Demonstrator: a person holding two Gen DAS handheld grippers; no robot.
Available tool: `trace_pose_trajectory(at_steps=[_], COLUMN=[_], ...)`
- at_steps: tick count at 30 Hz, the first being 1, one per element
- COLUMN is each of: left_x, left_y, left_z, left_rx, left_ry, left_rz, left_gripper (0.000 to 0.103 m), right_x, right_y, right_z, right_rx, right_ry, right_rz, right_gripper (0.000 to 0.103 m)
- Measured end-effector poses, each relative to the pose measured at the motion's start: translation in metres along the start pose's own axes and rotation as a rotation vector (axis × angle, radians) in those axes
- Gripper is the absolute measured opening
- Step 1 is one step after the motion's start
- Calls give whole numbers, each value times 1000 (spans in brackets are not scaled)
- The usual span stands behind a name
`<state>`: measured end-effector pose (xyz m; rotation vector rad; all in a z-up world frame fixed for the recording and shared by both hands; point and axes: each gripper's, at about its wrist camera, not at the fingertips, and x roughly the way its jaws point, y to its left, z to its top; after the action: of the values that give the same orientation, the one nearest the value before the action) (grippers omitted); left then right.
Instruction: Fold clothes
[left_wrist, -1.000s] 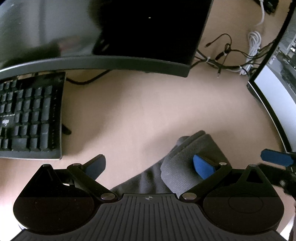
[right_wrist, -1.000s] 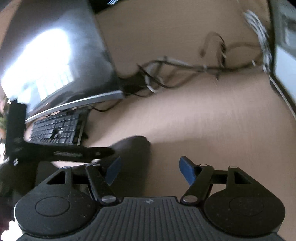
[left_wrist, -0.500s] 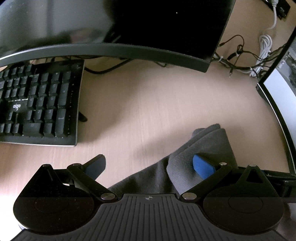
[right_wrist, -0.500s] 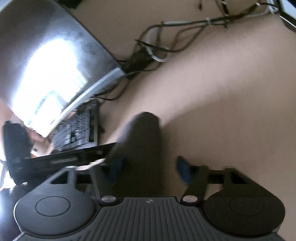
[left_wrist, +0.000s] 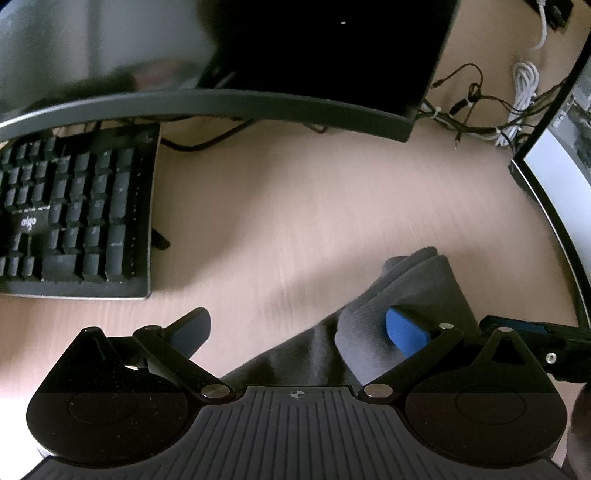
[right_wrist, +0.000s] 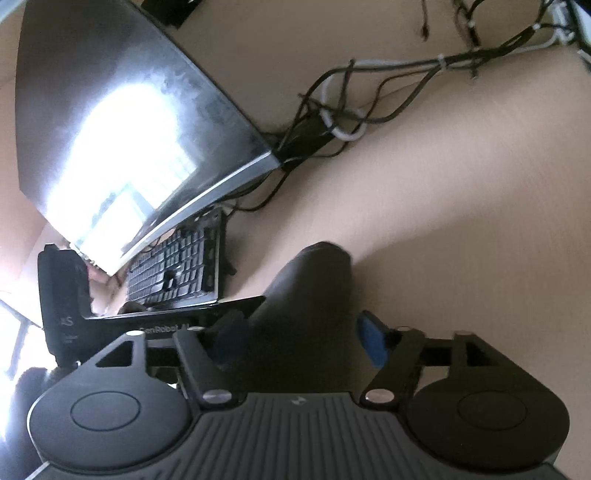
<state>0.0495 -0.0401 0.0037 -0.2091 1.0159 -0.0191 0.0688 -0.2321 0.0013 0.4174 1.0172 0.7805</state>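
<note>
A dark grey ribbed garment (left_wrist: 417, 295), folded into a narrow strip, lies on the light wooden desk (left_wrist: 295, 206). My left gripper (left_wrist: 299, 328) is open; its right blue pad (left_wrist: 406, 330) rests on the folded end, its left pad is over bare desk. In the right wrist view the same garment (right_wrist: 306, 306) runs between the jaws of my right gripper (right_wrist: 299, 339), which is open and straddles it. The right gripper's tip shows at the left wrist view's right edge (left_wrist: 532, 328).
A black keyboard (left_wrist: 74, 218) lies to the left under a curved dark monitor (left_wrist: 221, 99). A second monitor (left_wrist: 554, 192) stands at the right. Tangled cables (left_wrist: 480, 118) lie at the back. The left gripper's body (right_wrist: 147, 321) shows in the right wrist view.
The right gripper has swung and moved in over the garment, which now lies between its pads. The left wrist view shifted a little; the left gripper stays open on the fold.
</note>
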Motion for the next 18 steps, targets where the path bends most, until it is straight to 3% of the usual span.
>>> trace_pose_trajectory(at_steps=[3,6,10,18], left_x=[1,3,5,10], left_y=[7,14,15,-2], left_z=[-1,-2,1,2], left_rx=[-5,-20,-21,-25], left_ry=[5,14,20,11], left_rz=[-12,-29,-40,-69], left_gripper=[103,103,103,103], right_x=[12,17,19,0], right_y=[3,10,25,16], right_z=[-1,1,10,10], right_rx=[-18,-48,-113,-91], right_ry=[37,62,77,41], right_rz=[-19,-12,-52,-80], right_gripper=[71,59,52,49])
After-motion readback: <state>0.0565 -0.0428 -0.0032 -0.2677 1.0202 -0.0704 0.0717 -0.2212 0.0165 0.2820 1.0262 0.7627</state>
